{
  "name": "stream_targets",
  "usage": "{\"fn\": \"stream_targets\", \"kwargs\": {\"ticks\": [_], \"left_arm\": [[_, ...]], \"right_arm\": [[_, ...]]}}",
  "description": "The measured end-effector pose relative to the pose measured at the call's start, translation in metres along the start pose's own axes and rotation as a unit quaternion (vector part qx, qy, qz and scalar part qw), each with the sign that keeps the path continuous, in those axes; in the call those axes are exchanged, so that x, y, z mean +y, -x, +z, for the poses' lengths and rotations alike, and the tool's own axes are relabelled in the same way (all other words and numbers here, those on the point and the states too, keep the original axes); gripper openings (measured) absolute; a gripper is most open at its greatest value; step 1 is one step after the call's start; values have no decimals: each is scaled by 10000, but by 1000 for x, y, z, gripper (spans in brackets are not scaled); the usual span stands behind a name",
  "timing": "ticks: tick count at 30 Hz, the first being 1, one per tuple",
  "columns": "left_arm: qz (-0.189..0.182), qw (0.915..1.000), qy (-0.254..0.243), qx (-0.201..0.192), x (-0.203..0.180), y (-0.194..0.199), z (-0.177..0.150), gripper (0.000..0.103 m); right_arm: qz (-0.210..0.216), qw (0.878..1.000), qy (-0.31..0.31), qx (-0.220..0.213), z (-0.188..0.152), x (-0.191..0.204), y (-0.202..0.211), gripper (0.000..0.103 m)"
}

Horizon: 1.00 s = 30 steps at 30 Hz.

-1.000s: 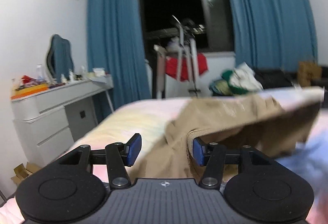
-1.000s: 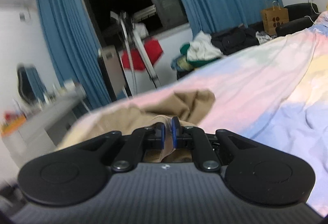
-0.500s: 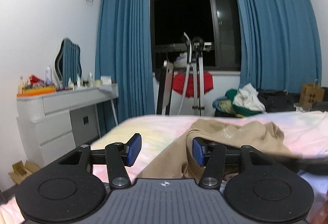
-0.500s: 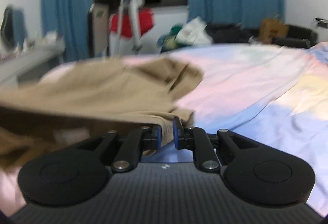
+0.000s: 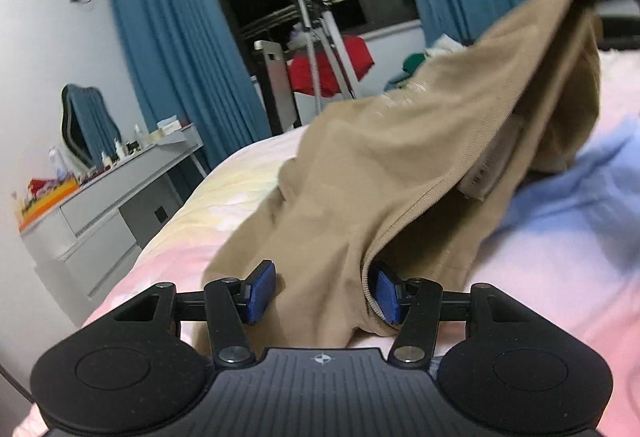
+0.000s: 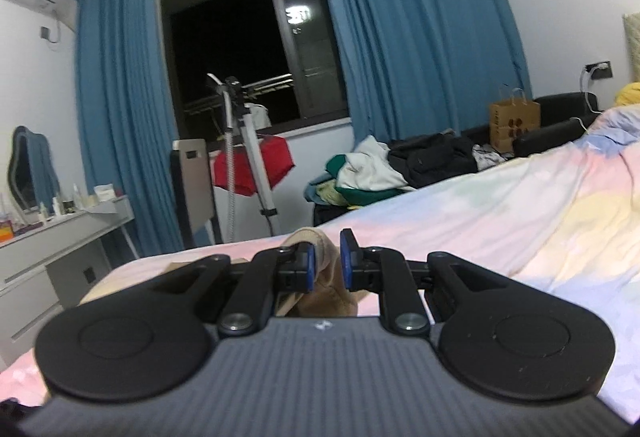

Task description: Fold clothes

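A tan garment [image 5: 400,165] lies on the pastel bedspread [image 5: 560,257], and its far right corner is lifted high toward the upper right of the left wrist view. My left gripper [image 5: 322,293] is open, with a hem of the garment draped between its blue pads [image 5: 260,291]. In the right wrist view my right gripper [image 6: 326,267] has its jaws partly apart with a bunch of the tan garment [image 6: 326,289] between them; the pads do not press it.
A grey dresser [image 5: 104,213] with bottles stands at the left of the bed. A clothes rack with a red garment [image 6: 256,167], blue curtains [image 6: 400,37] and a dark window are at the far wall. A pile of clothes [image 6: 380,173] and a paper bag [image 6: 514,119] lie at the far right.
My right gripper's jaws have parted from their tight pinch on the tan cloth. The garment's right corner has risen high. My left gripper stays open and has tilted.
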<state>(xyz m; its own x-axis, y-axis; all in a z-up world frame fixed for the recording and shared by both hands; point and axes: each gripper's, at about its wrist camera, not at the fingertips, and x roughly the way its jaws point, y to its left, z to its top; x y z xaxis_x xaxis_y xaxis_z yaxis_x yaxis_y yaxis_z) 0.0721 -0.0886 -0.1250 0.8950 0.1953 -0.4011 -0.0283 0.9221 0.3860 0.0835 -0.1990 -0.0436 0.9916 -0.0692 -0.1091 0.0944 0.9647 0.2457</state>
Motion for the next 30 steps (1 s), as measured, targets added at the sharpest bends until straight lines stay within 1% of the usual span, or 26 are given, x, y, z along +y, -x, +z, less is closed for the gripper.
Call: {"fn": "stream_targets", "kwargs": {"ticks": [5,7,10,12,13,14,15,16,17,18,19,20,21,24,26,27,28,29,30], "left_arm": [[63,9998,-197,-80,-11,0,-3,58],[88,9995,-282,-122,-15,0,-4,62],[124,9989,-410,-186,-22,0,-6,65],[148,9984,-495,-228,-26,0,-8,65],[179,9985,-479,-200,-27,-1,-8,64],[242,9992,-319,-60,-23,-3,-6,63],[265,9996,-109,86,-17,-6,-5,54],[241,9995,95,177,-9,-6,-5,45],[239,9992,239,207,-3,-4,-4,43],[238,9988,380,217,3,-2,-4,42],[238,9982,510,184,7,2,-3,41],[237,9976,632,158,11,5,-2,39],[234,9968,745,145,13,7,-1,36],[150,9940,1070,172,24,6,5,33],[70,9914,1299,99,40,3,11,25],[50,9902,1393,-17,45,7,14,20],[25,9888,1482,-154,52,13,20,15],[0,9872,1571,-291,59,20,25,12],[-24,9852,1659,-428,67,26,31,11]], "right_arm": [[379,9992,87,-34,3,7,-1,16],[448,9989,110,-85,4,9,1,16],[495,9985,156,-194,5,10,6,16],[422,9987,171,-214,5,8,6,16],[320,9991,203,-187,3,7,7,16],[188,9995,224,-119,0,5,5,17],[53,9997,245,-48,-3,3,3,17],[-123,9996,256,71,-6,0,0,17],[-312,9988,296,254,-10,-3,-6,17],[-517,9967,329,539,-16,-7,-13,17],[-651,9934,201,926,-24,-13,-21,17],[-776,9882,59,1318,-32,-18,-30,17],[-795,9806,-244,1774,-41,-26,-40,17],[-785,9588,-932,2565,-67,-45,-57,17],[-733,9637,-854,2422,-63,-41,-55,13],[-644,9671,-900,2289,-59,-39,-52,9],[-537,9707,-1005,2114,-53,-38,-48,8],[-461,9757,-1048,1867,-43,-36,-41,7],[-410,9818,-920,1612,-33,-33,-34,7]]}}
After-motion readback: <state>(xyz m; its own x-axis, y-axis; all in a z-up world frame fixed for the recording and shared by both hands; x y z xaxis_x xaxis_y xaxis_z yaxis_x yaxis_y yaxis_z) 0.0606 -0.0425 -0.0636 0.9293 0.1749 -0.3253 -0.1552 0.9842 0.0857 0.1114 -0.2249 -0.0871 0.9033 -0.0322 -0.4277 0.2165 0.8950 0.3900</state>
